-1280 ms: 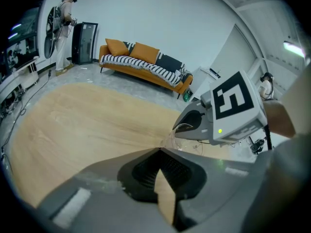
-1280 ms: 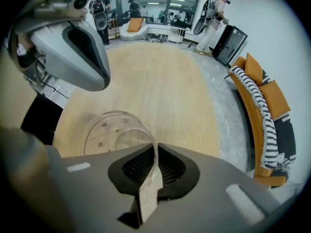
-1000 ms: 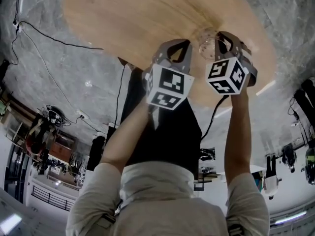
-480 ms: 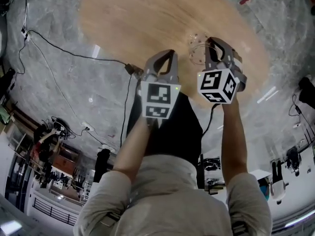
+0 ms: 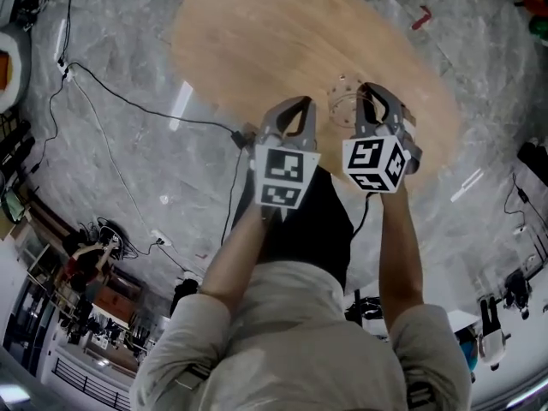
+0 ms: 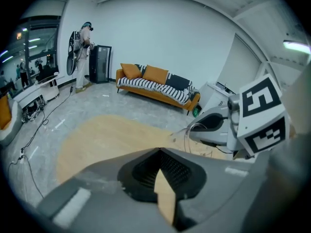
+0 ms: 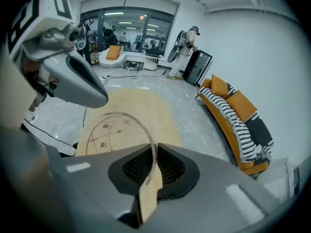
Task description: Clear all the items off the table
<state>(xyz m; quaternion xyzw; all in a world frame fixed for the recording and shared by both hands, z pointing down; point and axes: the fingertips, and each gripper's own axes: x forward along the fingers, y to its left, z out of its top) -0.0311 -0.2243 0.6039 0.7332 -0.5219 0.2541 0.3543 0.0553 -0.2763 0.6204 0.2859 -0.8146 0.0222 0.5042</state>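
right gripper: your jaws stand nearly together, a thin slot between them, pinched on the rim wall of a clear glass. One pad sits inside the glass, the other outside.
glass: see-through, with a leaf-and-line print on it. It sits over the near-right part of the wooden table, mouth towards the right gripper's camera.
left gripper: your jaw tips meet, and only a narrow wedge below them shows table wood. Nothing is held. It hangs just beside the right gripper, above the table's near edge.
contact, glass to table: cannot tell. No view shows whether the base rests on the wood or is off it.
hidden, head view: the right gripper and its marker cube cover the near side of the glass; only a faint ring shows to the left of the jaws.
hidden, right gripper view: the jaw bodies cut off the lower rim of the glass.
hard to make out: the table edges are smeared in the head view, and the clear glass wall almost vanishes against the wood.
background: an orange sofa with a striped cover stands by the wall, a person beyond it, and a cable runs across the floor.
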